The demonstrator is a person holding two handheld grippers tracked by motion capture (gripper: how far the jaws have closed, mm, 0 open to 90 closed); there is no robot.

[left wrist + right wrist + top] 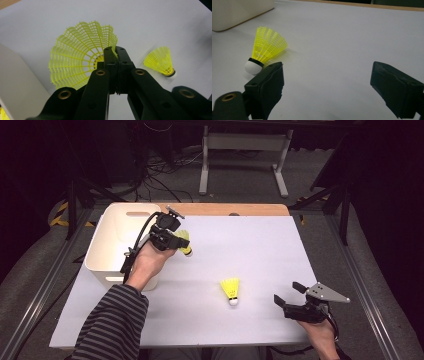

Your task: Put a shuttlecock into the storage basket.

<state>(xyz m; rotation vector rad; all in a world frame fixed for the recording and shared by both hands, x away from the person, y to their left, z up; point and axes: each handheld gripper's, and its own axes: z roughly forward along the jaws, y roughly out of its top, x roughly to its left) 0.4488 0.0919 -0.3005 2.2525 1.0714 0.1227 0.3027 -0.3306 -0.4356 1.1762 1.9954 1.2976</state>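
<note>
At the far left of the high view, a white bin (112, 245) is sitting on the white tabletop (260, 245), near its back left corner. Just to the right of the bin, the left gripper (176, 241) is pinching the rim of a yellow shuttlecock (184, 242) and holding it beside the bin's right wall. In the left gripper view the jaws are pressing together with a thin strip of the held shuttlecock's (80, 62) mesh skirt caught between them, and the skirt is fanning out to the left of the jaws.

Farther right, a second yellow shuttlecock (231, 290) is lying on the tabletop near the middle, its white cork tip pointing toward the person. It is also showing in the left gripper view (161, 62) and the right gripper view (263, 53), on its side.

At the right, the right gripper (286, 294) is resting low near the front edge, jaws spread wide and gripping nothing, well apart from the lying shuttlecock.
</note>
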